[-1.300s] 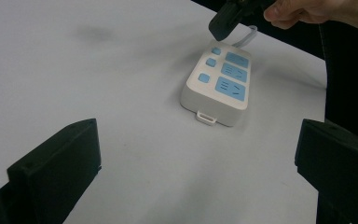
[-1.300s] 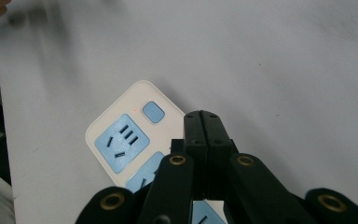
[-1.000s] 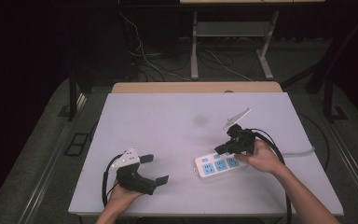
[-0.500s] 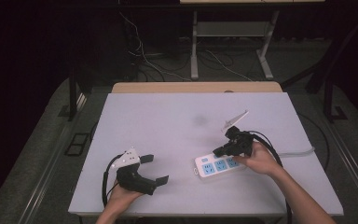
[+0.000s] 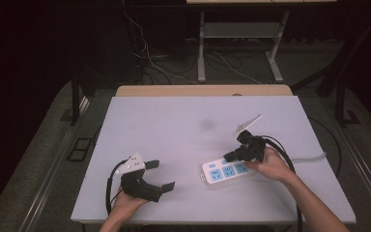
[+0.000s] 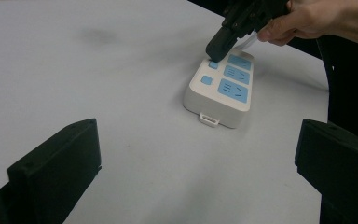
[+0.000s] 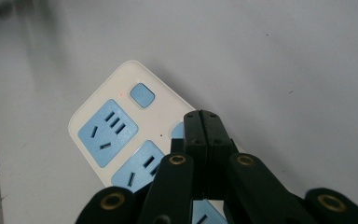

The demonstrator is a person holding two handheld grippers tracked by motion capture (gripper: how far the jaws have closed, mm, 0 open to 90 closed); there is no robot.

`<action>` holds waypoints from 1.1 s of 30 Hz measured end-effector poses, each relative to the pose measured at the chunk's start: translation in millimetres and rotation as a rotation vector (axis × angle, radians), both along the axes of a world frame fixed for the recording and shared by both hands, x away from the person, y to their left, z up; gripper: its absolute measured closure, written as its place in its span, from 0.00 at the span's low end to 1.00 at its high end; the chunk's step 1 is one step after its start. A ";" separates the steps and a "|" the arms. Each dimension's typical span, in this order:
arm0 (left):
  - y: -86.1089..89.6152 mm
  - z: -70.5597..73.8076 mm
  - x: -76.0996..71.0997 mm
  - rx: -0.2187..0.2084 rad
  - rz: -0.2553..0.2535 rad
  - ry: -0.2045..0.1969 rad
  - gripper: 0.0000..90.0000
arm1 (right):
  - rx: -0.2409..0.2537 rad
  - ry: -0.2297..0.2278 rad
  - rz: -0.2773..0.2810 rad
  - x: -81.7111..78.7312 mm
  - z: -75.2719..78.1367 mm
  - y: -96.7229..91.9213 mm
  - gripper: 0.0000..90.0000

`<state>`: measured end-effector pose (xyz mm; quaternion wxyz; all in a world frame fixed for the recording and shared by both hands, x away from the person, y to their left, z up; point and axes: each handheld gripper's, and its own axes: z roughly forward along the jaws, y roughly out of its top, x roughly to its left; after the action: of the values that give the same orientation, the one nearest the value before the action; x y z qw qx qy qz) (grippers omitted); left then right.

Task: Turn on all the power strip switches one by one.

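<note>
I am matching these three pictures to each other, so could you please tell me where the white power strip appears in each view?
High view: power strip right of centre near the table's front edge, under the right gripper.
Left gripper view: upper right, closed jaw tips on a blue button.
Right gripper view: lower left, partly behind the shut jaws.
Shared landmark: its small blue button.

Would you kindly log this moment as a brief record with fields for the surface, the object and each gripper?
surface: white table
object: white power strip with blue sockets and blue buttons, lying flat
right gripper: jaws shut, tip down on a blue button of the strip
left gripper: jaws open, nothing between them, apart from the strip
cord: grey cable running from the strip toward the table's right edge
</note>
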<state>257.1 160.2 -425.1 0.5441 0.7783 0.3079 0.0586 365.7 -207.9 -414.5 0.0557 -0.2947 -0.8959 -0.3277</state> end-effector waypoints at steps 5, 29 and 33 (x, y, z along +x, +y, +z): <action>-0.2 -0.2 0.6 0.001 0.002 0.002 0.00 | -0.016 -0.040 0.001 -3.9 0.9 2.2 1.00; 4.0 1.5 -1.7 -0.014 0.011 -0.003 0.00 | 0.001 -0.030 0.046 -5.5 -2.4 15.9 1.00; 3.1 1.1 -1.0 -0.015 0.010 -0.001 0.00 | -0.015 -0.068 0.053 -8.8 -2.2 16.9 1.00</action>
<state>256.1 163.3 -424.0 0.5496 0.7727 0.3119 0.0597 356.9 -191.0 -416.7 0.0317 -0.2601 -0.9072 -0.3291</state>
